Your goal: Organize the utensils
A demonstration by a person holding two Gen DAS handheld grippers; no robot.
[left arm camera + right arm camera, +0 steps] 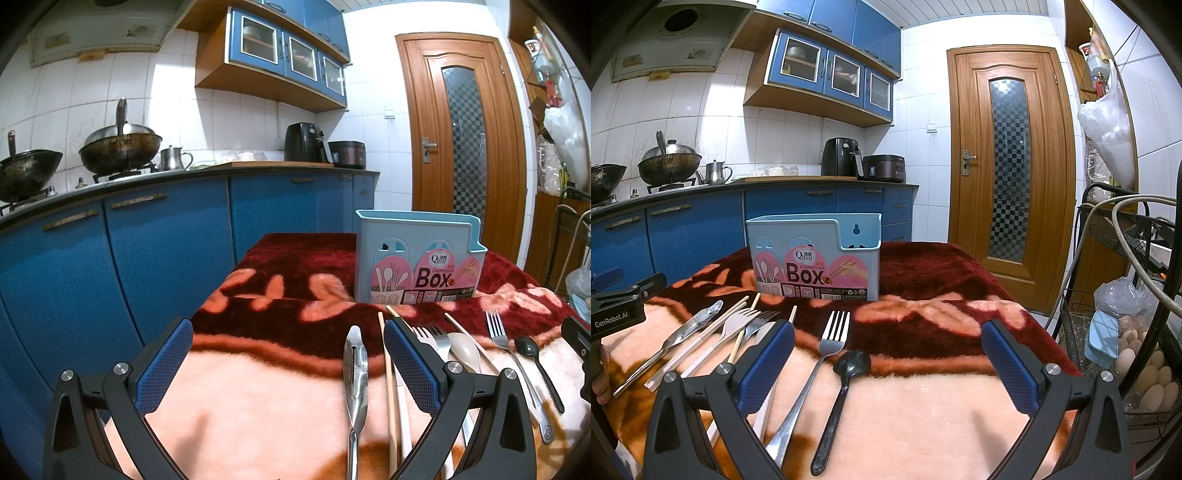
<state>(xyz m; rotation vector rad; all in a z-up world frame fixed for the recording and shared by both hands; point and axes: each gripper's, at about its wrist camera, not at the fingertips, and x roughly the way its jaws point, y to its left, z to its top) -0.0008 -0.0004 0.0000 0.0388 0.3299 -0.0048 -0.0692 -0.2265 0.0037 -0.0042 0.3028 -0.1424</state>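
A light blue utensil box (417, 254) with a pink "Box" label stands on the red and peach blanket; it also shows in the right wrist view (816, 258). Utensils lie in a row before it: a metal knife (355, 369), wooden chopsticks (389, 373), forks, a white spoon (466, 349), a metal fork (498, 332) and a black spoon (532, 350). My left gripper (288, 365) is open and empty, with the knife between its fingers. My right gripper (888, 363) is open and empty over the metal fork (827, 347) and black spoon (849, 365).
Blue kitchen cabinets and a counter with woks (118, 147) stand left of the table. A wooden door (1008, 162) is behind. A wire rack with eggs (1145, 373) stands at the table's right edge. The left gripper's body (617, 306) shows at the left.
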